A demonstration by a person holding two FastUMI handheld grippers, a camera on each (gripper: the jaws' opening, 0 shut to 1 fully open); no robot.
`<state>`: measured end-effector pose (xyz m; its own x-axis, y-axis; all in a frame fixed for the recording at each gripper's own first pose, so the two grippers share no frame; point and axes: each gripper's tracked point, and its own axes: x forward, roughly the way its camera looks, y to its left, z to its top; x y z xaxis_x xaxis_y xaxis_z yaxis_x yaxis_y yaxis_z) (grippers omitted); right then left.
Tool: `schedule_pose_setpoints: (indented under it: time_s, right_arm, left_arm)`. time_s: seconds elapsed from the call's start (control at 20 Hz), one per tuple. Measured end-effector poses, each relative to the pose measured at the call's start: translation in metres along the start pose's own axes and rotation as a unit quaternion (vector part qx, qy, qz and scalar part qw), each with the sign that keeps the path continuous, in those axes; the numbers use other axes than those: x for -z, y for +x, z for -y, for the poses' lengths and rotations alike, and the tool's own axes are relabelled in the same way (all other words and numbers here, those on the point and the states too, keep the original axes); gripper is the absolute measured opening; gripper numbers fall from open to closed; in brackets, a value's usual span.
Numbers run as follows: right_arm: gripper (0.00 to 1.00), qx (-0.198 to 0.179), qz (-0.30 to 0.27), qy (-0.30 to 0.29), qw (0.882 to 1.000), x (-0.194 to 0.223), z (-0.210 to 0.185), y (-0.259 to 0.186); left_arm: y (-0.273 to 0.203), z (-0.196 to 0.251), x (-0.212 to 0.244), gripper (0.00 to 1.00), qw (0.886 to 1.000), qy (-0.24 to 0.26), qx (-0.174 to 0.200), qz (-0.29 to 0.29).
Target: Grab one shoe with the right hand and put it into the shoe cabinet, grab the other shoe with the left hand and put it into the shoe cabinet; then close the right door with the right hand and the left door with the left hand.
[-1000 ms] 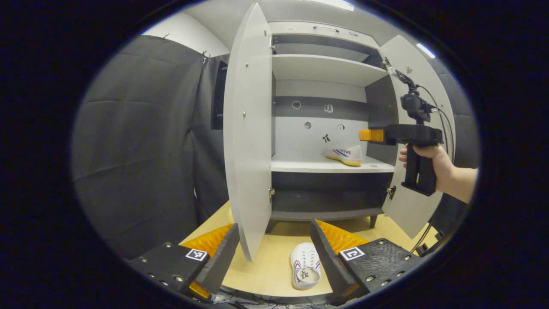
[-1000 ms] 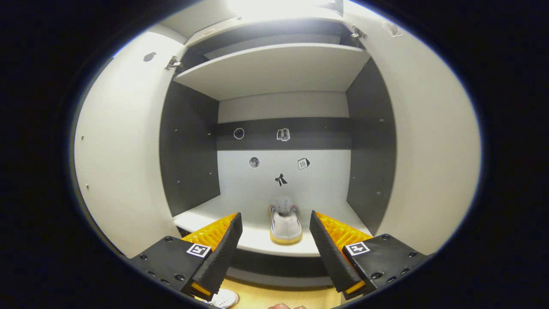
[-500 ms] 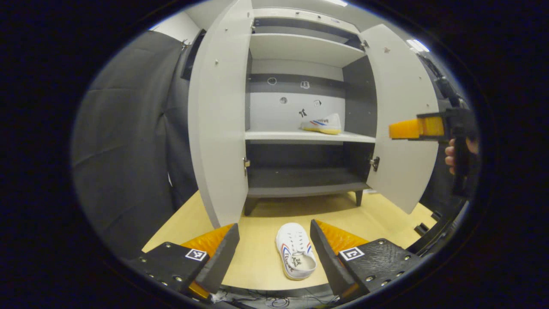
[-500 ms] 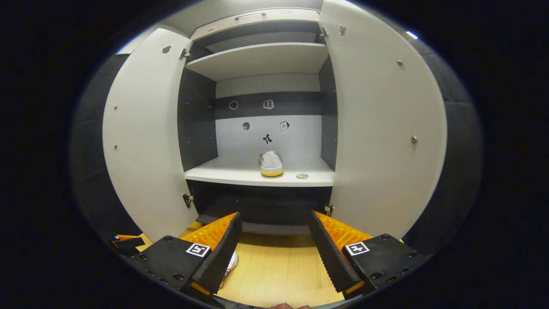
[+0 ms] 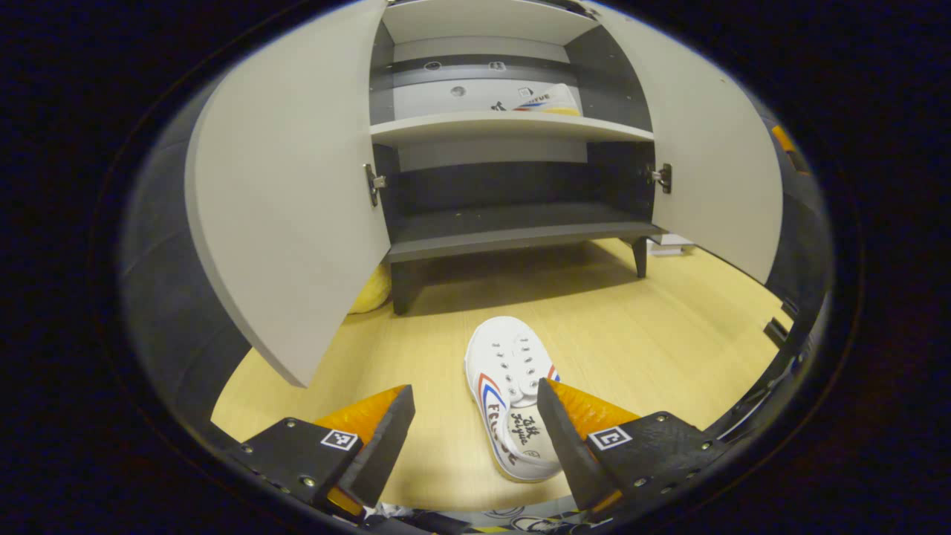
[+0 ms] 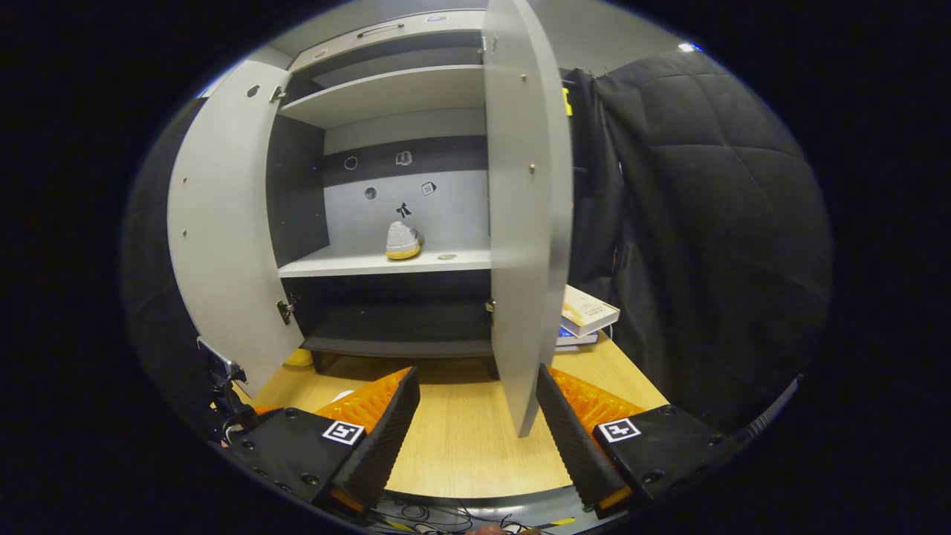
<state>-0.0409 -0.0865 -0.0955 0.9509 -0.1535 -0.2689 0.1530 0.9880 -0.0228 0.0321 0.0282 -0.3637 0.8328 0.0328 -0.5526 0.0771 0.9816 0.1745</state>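
Moved since earlier: left hand-held gripper (image 5: 475, 423) has dropped low toward the floor shoe (image 5: 513, 397), which sat further ahead of it 0.5 s ago; right hand-held gripper (image 6: 475, 420) has backed off and swung to the right, so the right door (image 6: 524, 215) is now seen nearly edge-on.
Left hand-held gripper: jaws wide apart, nothing betw. them yet. Its right-side finger (image 5: 561, 438) overlaps the shoe's heel end in the left gripper view; can't tell if it's actually touching.
Right hand-held gripper: also spread open, holding nothing, hovering over the wooden floor (image 6: 461, 438) in front of the shoe cabinet (image 6: 386, 89).
Floor shoe: white w/ red + blue stripes, lying on the floor, toe pointing at the cabinet, well in front of it.
Shelf shoe: 2nd shoe (image 6: 403, 241) sits on the middle shelf (image 6: 356, 264), heel end facing out, yellowish sole. Also seen in the left gripper view (image 5: 550, 100), toward the right part of the shelf.
Doors: left door (image 5: 290, 200) and right door both swung open.
Other stuff: books (image 6: 587, 316) stacked beside the cabinet behind the right door; smth yellow (image 5: 371, 290) on the floor by the cabinet's left leg, can't tell what.
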Motion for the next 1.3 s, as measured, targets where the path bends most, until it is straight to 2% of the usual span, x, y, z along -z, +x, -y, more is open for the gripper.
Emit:
schedule_pose_setpoints:
  time_s: [0.25,0.4,0.65,0.8,0.85,0.9,0.95,1.05,1.1,1.2,1.3]
  right_arm:
    - [0.98,0.046,-0.01,0.002,0.999,0.012,0.037,-0.022]
    - [0.99,0.075,0.017,-0.036,0.996,-0.005,0.07,-0.027]
    - [0.99,0.142,0.04,-0.005,0.989,-0.026,0.134,-0.031]
    - [0.96,0.189,0.058,-0.005,0.98,-0.034,0.167,-0.042]
    - [1.0,0.199,0.061,-0.005,0.978,-0.035,0.174,-0.048]
    - [0.99,0.209,0.061,-0.005,0.976,-0.036,0.181,-0.053]
    - [0.99,0.218,0.062,-0.004,0.974,-0.035,0.19,-0.056]
    - [0.99,0.234,0.062,0.002,0.97,-0.032,0.199,-0.059]
    - [0.99,0.239,0.06,0.009,0.969,-0.031,0.203,-0.058]
    - [0.97,0.245,0.054,0.023,0.968,-0.023,0.212,-0.052]
    - [0.99,0.249,0.055,0.026,0.967,-0.025,0.218,-0.044]
  left_arm:
    - [0.029,0.005,0.015,0.94,0.999,0.009,0.018,-0.033]
    - [0.041,0.001,0.012,0.94,0.999,0.008,0.014,-0.039]
    - [0.057,0.003,0.013,0.94,0.998,-0.012,0.029,-0.056]
    - [0.062,0.012,0.028,0.89,0.994,-0.045,0.055,-0.089]
    - [0.061,0.02,0.037,0.87,0.989,-0.064,0.068,-0.112]
    - [0.063,0.02,0.037,0.69,0.988,-0.076,0.064,-0.118]
    - [0.062,0.019,0.037,0.63,0.987,-0.078,0.063,-0.124]
    - [0.063,0.015,0.037,0.63,0.987,-0.071,0.05,-0.138]
    - [0.06,0.015,0.041,0.53,0.984,-0.061,0.045,-0.16]
    - [0.062,0.015,0.042,0.43,0.985,-0.038,0.036,-0.165]
    - [0.062,0.01,0.04,0.41,0.985,-0.029,0.02,-0.17]
